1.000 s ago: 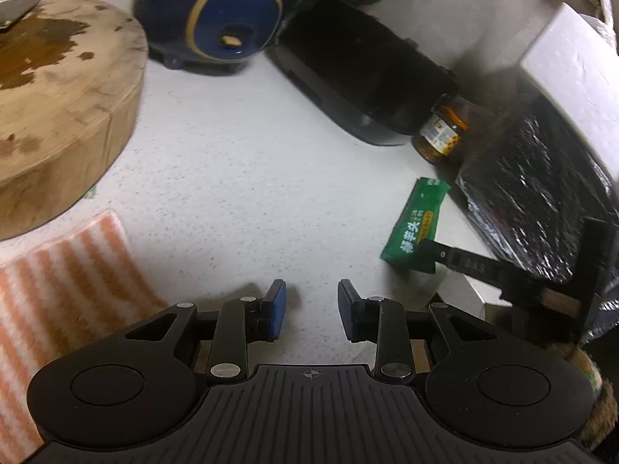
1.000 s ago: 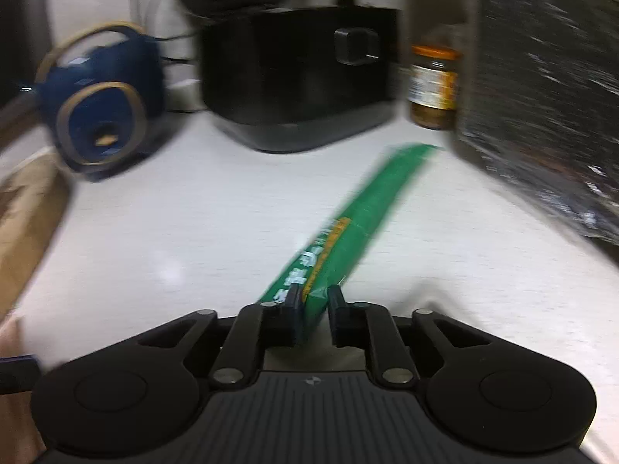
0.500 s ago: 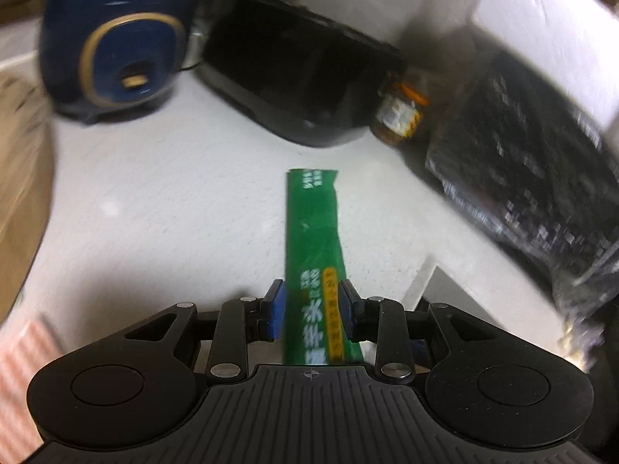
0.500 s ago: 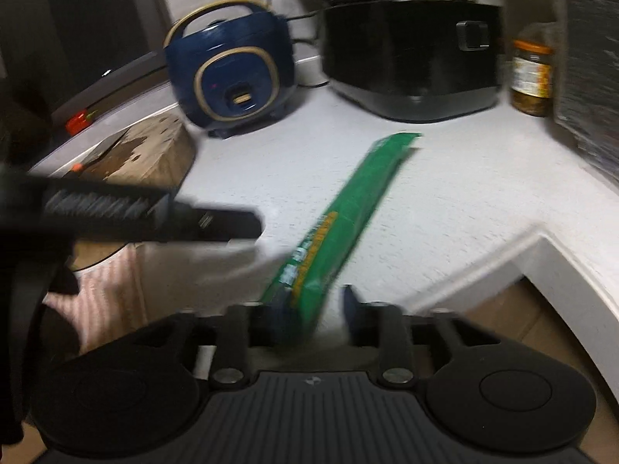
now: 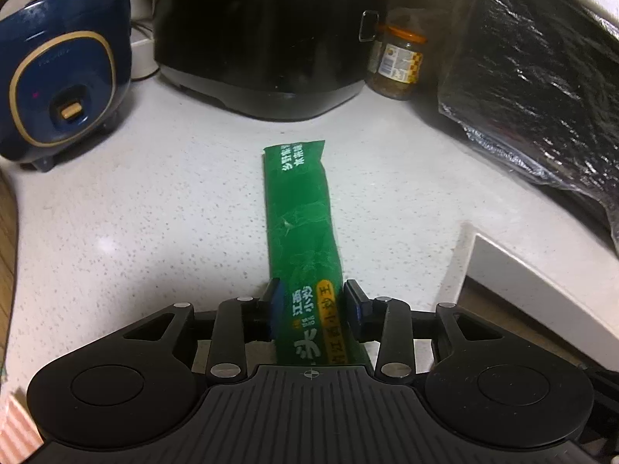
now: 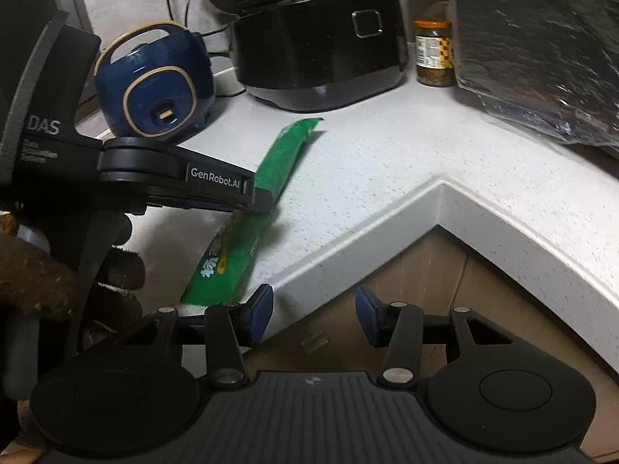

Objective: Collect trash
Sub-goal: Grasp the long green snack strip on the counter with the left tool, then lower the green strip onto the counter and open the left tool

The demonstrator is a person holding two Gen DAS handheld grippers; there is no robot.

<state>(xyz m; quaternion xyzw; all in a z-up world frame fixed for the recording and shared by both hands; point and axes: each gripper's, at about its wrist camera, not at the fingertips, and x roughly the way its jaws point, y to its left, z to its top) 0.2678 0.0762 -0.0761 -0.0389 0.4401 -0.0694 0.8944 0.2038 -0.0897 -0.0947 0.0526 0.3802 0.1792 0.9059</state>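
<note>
— So, what is it made of?

— It is a long, narrow green plastic packet, glossy and faintly creased, with white and yellow print. It sits over the speckled white stone counter.

— Which way does it run?

— Its long axis runs straight out along the left gripper, with the sealed far end towards the rounded glossy black cooker at the back.

— And the jaws?

— They stand wide and have just been opening. The packet is between them, and the blue pads rest against its two long edges. The right gripper is about half open with nothing in it, out beyond the counter's edge.

— What does each camera add?

— The left view shows the print face-on and a corner of orange-striped cloth. It also shows the dark blue rounded rice cooker with gold trim, an orange-lidded glass jar and a bulky block in crinkled black film.

— And the right view?

— It sees the packet from the side. The near end overhangs towards the counter's lip and the far tip casts a shadow. The left gripper's black finger crosses the packet at about its middle. Brown cardboard lies below the counter's inner corner.
</note>
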